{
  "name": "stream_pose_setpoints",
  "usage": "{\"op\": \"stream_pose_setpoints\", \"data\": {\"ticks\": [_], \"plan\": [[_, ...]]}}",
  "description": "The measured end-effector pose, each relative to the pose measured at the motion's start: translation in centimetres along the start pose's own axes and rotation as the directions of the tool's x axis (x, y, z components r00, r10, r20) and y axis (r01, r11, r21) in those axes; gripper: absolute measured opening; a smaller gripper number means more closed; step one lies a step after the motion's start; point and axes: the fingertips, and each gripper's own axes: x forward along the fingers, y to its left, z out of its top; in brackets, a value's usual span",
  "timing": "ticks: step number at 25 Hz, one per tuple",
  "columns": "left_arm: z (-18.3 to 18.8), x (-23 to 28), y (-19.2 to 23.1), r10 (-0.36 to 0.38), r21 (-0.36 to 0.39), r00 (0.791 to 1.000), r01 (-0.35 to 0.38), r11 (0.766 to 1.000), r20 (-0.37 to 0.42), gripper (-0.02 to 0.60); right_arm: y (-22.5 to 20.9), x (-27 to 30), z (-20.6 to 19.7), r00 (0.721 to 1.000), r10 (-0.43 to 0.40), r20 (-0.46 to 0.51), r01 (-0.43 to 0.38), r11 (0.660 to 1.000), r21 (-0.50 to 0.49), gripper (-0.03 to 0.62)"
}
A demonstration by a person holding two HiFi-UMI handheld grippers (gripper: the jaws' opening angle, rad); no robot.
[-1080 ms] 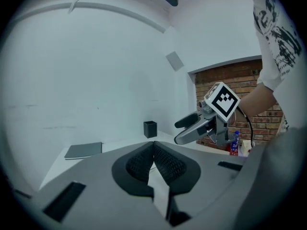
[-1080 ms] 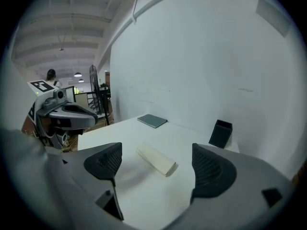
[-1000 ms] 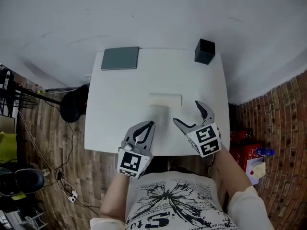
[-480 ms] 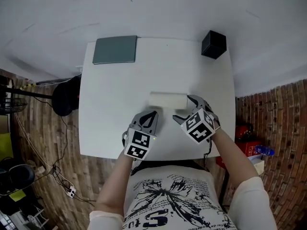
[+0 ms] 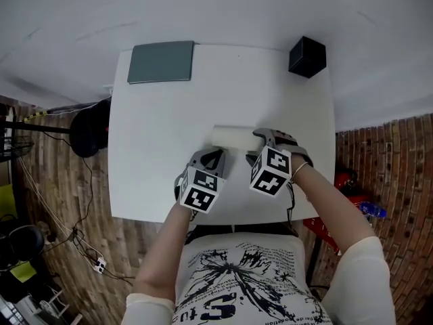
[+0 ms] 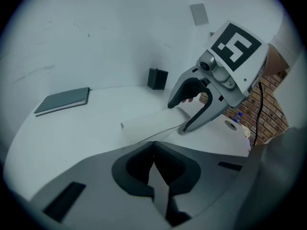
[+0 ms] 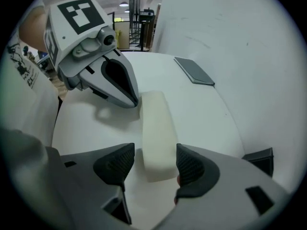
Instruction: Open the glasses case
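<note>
Right gripper view shows the right gripper [image 7: 154, 163] straddling the near end of the white glasses case [image 7: 156, 123], which lies flat on the table [image 5: 155, 147]. Its fingers have just been closing, with a gap on one side. The left gripper [image 6: 153, 147], fingers clenched together on nothing, points at the case's other end, just beside it.

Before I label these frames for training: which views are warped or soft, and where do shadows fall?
Head view: sharp and evenly lit, the table edges slightly bowed by the wide lens. Left gripper view: dark round rim, its own shut jaws blurred up close. Right gripper view: same fisheye rim; the left gripper casts a soft shadow on the table beside the glasses case.
</note>
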Motion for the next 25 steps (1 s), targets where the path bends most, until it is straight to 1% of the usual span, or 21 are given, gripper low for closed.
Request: {"op": "stream_pose_setpoints", "data": {"ticks": [3,5,8,11,14,17,20,22,25], "plan": [[-0.1,0.2,0.1,0.001,-0.042,1.000,-0.001,0.999,-0.007,0.014,-0.1,0.2,-0.2,0.999,-0.031,-0.013,0.031,0.998,-0.050,0.277],[0.0,0.2,0.2,0.000,-0.073,1.000,-0.001,0.997,-0.016,0.014,-0.4,0.2,-0.2,0.999,-0.052,-0.011,0.052,0.997,-0.062,0.235],[-0.2,0.3,0.9,0.012,-0.115,0.999,-0.015,0.993,-0.032,0.014,-0.4,0.2,-0.1,0.998,-0.060,-0.015,0.059,0.995,-0.079,0.233],[-0.2,0.3,1.1,0.005,-0.146,0.999,-0.010,0.989,-0.033,0.014,-0.4,0.3,-0.2,0.997,-0.070,-0.023,0.066,0.991,-0.114,0.230],[-0.1,0.3,1.0,0.000,-0.139,0.999,-0.005,0.990,-0.040,0.014,-0.5,0.2,-0.1,0.997,-0.067,-0.025,0.064,0.991,-0.120,0.227],[-0.2,0.3,1.1,-0.003,-0.140,0.999,-0.004,0.990,-0.053,0.014,-0.4,0.2,0.0,0.998,-0.048,-0.029,0.044,0.992,-0.117,0.225],[-0.2,0.2,1.1,-0.005,-0.147,0.998,-0.003,0.989,-0.056,0.014,-0.4,-0.1,0.2,0.999,-0.033,-0.021,0.030,0.992,-0.123,0.210],[-0.2,0.3,1.1,-0.004,-0.149,0.998,-0.004,0.989,-0.058,0.014,-0.4,-0.5,0.3,1.000,-0.022,-0.014,0.020,0.991,-0.135,0.188],[-0.2,0.3,1.2,-0.002,-0.151,0.998,-0.008,0.989,-0.063,0.014,-0.6,-1.0,0.7,1.000,-0.005,-0.001,0.005,0.990,-0.142,0.121]]}}
